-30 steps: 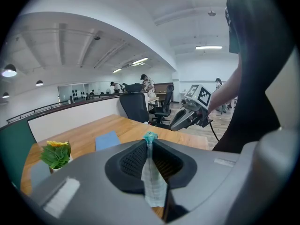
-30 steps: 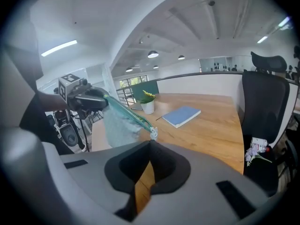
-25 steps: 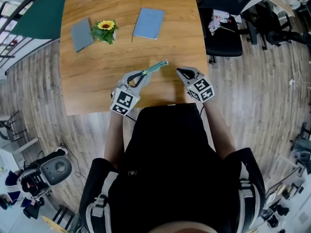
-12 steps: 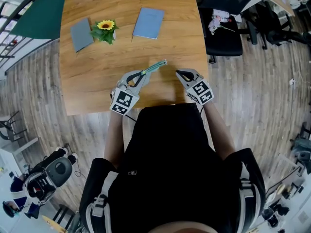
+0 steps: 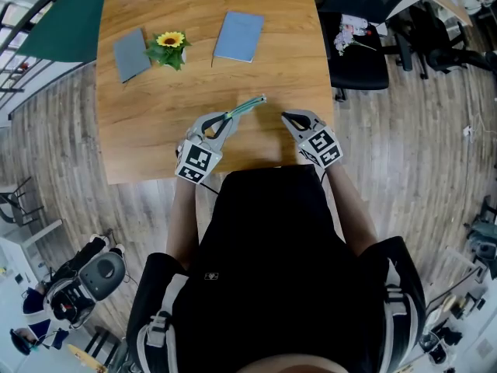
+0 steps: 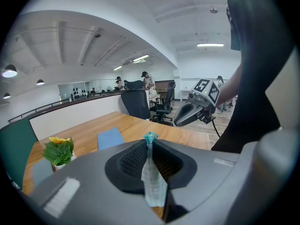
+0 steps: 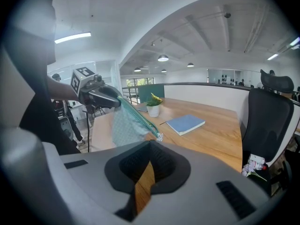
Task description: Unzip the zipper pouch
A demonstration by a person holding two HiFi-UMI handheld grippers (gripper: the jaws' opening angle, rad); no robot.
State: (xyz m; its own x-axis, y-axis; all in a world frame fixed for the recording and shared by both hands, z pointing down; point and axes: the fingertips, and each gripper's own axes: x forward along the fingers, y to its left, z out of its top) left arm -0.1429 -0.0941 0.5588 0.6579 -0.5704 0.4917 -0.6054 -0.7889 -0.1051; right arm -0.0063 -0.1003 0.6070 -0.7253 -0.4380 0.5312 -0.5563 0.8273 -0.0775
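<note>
L gripper (image 5: pixel 227 118) clamped on zipper pouch (image 5: pixel 248 106); R gripper (image 5: pixel 286 116) shut & empty, just right of pouch's free end.
Pouch is off the table (image 5: pixel 147 134), held at its near-left end only, sticking out far-right w/ zip edge up. What looks like the pull (image 7: pixel 159 136) sits at the free tip, right in front of your R jaws. They're pressed together w/ nothing betw. them, so zip prob. not started. Risks, as I judge: go in w/ R closed and you'll just knock the floppy tip aside, so open first. Pull tab is small, so a shallow pinch could slip off. Drag slider toward L and the unsupported fabric may bunch & jam, since nothing tensions the far end. Yank hard and the thin cloth could slide out of L's grip.
</note>
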